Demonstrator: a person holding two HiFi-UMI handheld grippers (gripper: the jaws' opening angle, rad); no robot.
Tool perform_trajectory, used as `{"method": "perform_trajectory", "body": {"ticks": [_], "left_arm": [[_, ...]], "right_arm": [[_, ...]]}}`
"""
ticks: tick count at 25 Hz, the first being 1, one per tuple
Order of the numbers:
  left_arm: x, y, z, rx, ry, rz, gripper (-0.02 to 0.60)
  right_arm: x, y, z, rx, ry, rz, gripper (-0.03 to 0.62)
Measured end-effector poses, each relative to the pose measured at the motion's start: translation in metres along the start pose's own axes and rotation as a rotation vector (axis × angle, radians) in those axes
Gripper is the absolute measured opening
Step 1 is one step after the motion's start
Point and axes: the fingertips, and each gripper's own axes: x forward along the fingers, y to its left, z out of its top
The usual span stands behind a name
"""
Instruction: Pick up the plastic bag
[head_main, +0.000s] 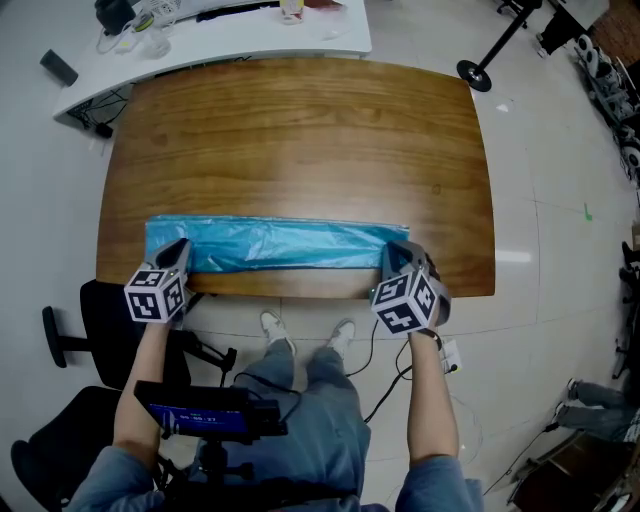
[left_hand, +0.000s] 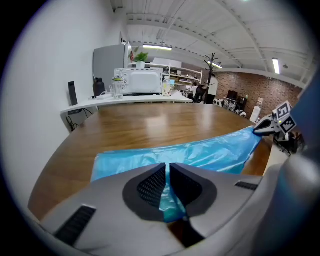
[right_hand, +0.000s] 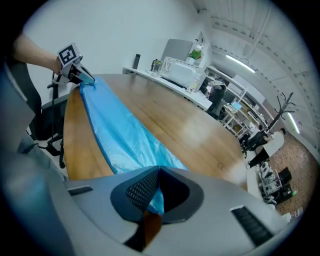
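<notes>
A long blue plastic bag (head_main: 275, 243) lies stretched along the near edge of the wooden table (head_main: 300, 140). My left gripper (head_main: 180, 250) is shut on the bag's left end, and my right gripper (head_main: 393, 257) is shut on its right end. In the left gripper view the two dark pads (left_hand: 150, 185) pinch blue film (left_hand: 200, 152) between them, and the right gripper (left_hand: 274, 125) shows at the bag's far end. In the right gripper view the jaws (right_hand: 158, 172) are closed on the bag (right_hand: 122, 132), which runs off to the left gripper (right_hand: 75, 70).
A white desk (head_main: 250, 35) with a microwave (left_hand: 142, 81) and small items stands behind the table. A black office chair (head_main: 100, 310) is at the near left. A stand's round base (head_main: 474, 75) sits on the floor at the far right. The person's legs are at the table's near edge.
</notes>
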Motion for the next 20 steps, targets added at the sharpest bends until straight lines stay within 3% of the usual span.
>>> {"method": "perform_trajectory", "body": {"ticks": [9, 15, 20], "left_arm": [[-0.002, 0.02, -0.006, -0.019, 0.008, 0.034, 0.038], [-0.021, 0.016, 0.021, -0.029, -0.127, 0.023, 0.038], [-0.035, -0.014, 0.057, -0.015, -0.259, -0.05, 0.018]], "right_arm": [[0.002, -0.002, 0.002, 0.011, -0.011, -0.004, 0.0], [-0.012, -0.012, 0.018, 0.068, -0.097, -0.032, 0.0], [-0.04, -0.01, 0.059, 0.204, -0.289, 0.032, 0.0]]}}
